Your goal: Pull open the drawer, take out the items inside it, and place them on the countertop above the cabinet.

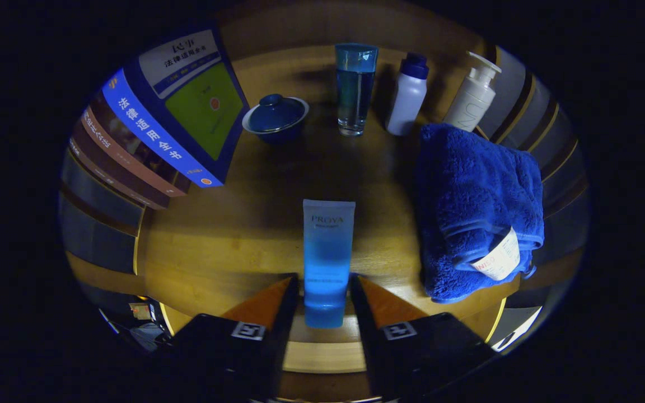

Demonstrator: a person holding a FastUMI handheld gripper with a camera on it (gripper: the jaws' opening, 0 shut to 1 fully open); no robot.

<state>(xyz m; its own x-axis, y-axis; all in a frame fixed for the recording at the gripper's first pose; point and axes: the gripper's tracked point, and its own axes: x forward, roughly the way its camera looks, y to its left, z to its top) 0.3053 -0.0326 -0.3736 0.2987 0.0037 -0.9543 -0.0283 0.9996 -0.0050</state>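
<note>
The tongs (325, 291) are gripping a blue tube (327, 252), both fingers pressing on its lower end near the cap. The tube is a smooth, flattened plastic shape, paler at its square crimped top, and it is pointing toward 12 o'clock over the glossy wooden bench (244, 235).

Beyond the tube at 12 o'clock a tall clear glass (355, 89) is standing upright with a blue tint to it. Just toward 11 o'clock a round dark-blue lidded bowl (275, 117) is sitting on the wood. At 1 o'clock a small pale bottle (407, 95) with a dark cap is standing beside the glass, and farther right a white pump bottle (473, 95) is leaning behind a thick, fluffy blue towel (476, 207), folded and carrying a paper tag, at 2 to 3 o'clock. At 10 o'clock a stack of books (160, 123) is lying with glossy covers.
</note>
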